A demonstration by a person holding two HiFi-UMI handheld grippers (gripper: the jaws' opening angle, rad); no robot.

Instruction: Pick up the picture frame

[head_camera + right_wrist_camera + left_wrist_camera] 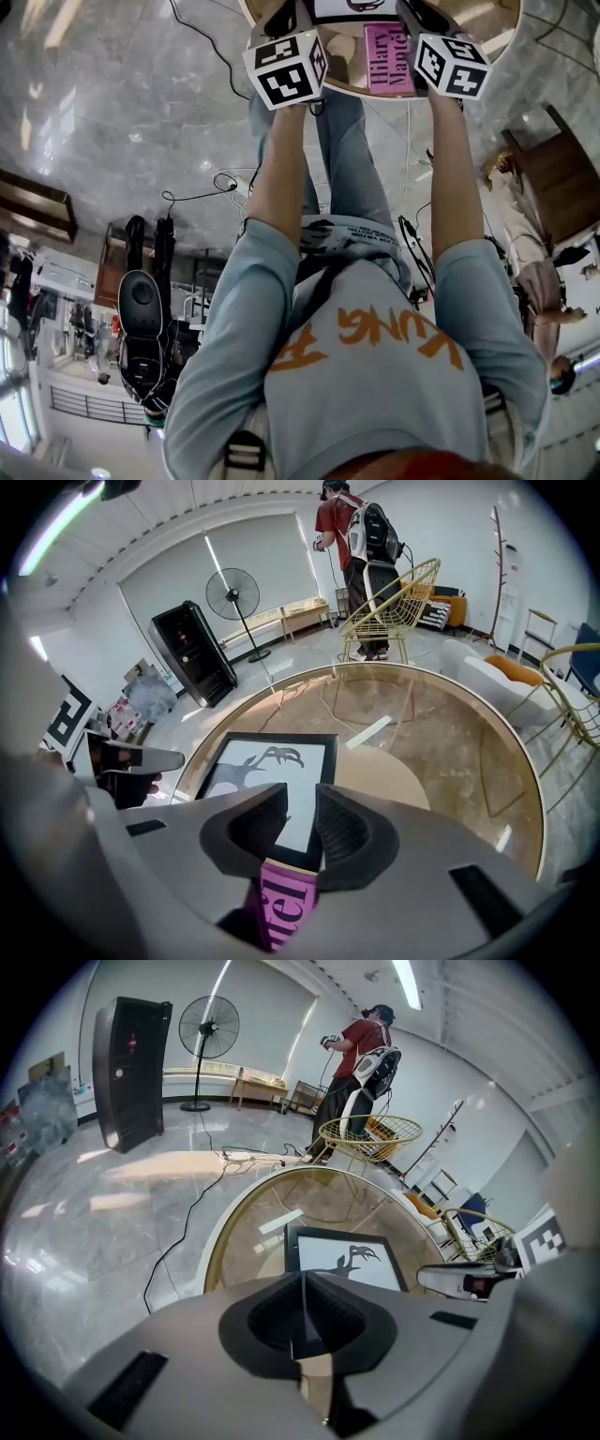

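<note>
Two tongs are hovering over the counter (450,761), approach seemingly underway: left tongs (302,1305) are sitting closed, empty; right tongs (300,806) are gaping, next needing to straddle the picture frame (267,771) at twelve o'clock.

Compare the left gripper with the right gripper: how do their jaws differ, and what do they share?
The left gripper's jaws are shut, nothing between them; the right gripper's jaws stand apart. Beyond the left gripper lies the picture frame; the right gripper's gap shows the frame's edge and a pink book. Both carry marker cubes above the round glass table.
</note>
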